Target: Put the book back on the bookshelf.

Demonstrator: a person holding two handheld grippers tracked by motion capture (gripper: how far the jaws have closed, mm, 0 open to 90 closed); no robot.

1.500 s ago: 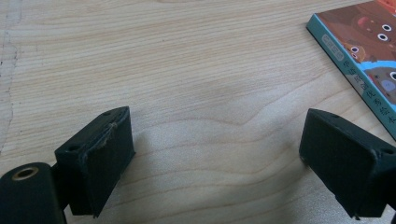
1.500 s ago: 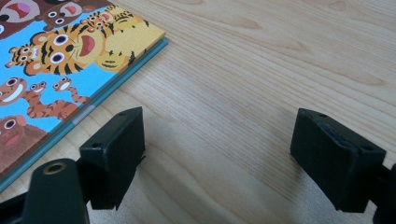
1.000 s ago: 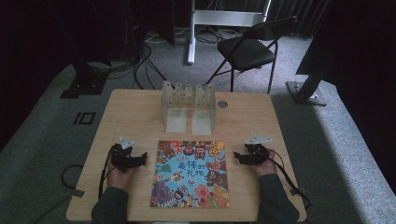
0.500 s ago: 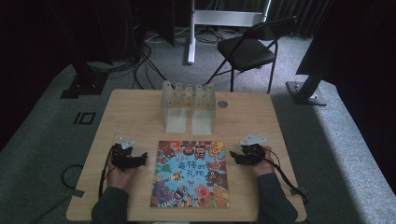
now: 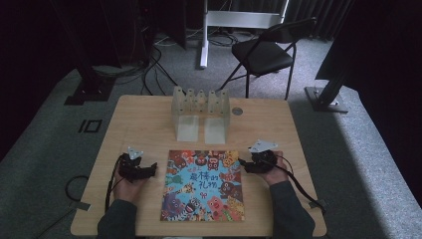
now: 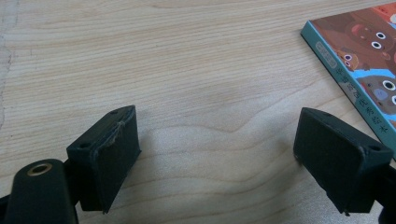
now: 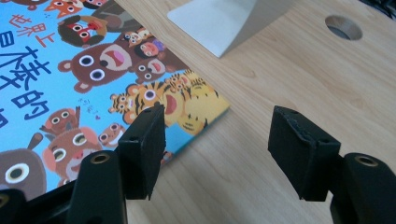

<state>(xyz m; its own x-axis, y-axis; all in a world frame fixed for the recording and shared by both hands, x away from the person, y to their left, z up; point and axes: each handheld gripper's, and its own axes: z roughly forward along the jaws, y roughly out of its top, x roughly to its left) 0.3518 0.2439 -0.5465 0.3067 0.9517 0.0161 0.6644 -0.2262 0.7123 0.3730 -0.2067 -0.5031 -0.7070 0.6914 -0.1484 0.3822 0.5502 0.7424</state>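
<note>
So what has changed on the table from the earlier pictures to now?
The right gripper moved in from the table's right side to the picture book's upper right corner; its jaws have just been closing a little but stand open, gripping nothing. The left gripper, open beside the book, the book itself and the clear rack stayed in place.

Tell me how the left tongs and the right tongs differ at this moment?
The left tongs stand over bare wood, with the picture book off to one side; the right tongs sit right at the book's corner, one tip over its cover. The left tongs look spread a little wider than the right tongs, whose jaws have just been closing with only that corner between them. Both are black, open and holding nothing, above the same table.
</note>
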